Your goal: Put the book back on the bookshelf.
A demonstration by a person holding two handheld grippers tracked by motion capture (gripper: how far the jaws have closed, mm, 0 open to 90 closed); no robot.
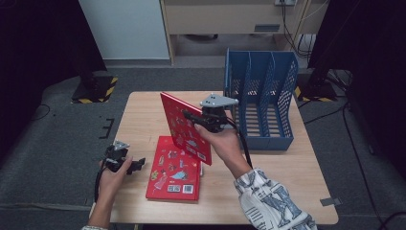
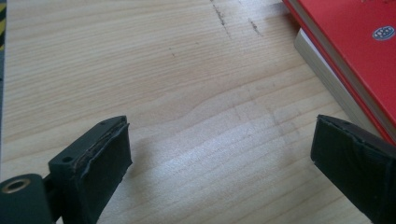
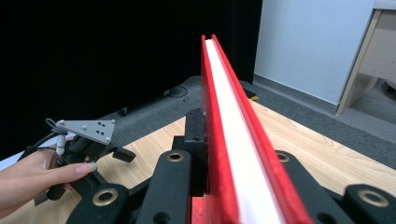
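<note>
Red book held upright above the table, right gripper clamped on its edge, spine toward blue file rack just right. Left gripper idles wide open, empty, beside flat books.

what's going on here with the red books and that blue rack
A person works at a wooden table with a gripper in each hand. The right gripper is shut on a red book, held up off the table on edge, near the blue file rack. A second red book lies flat on the table, stacked on a paler one whose edge shows beneath it. The left gripper rests open by the table's left edge, holding nothing.
</note>
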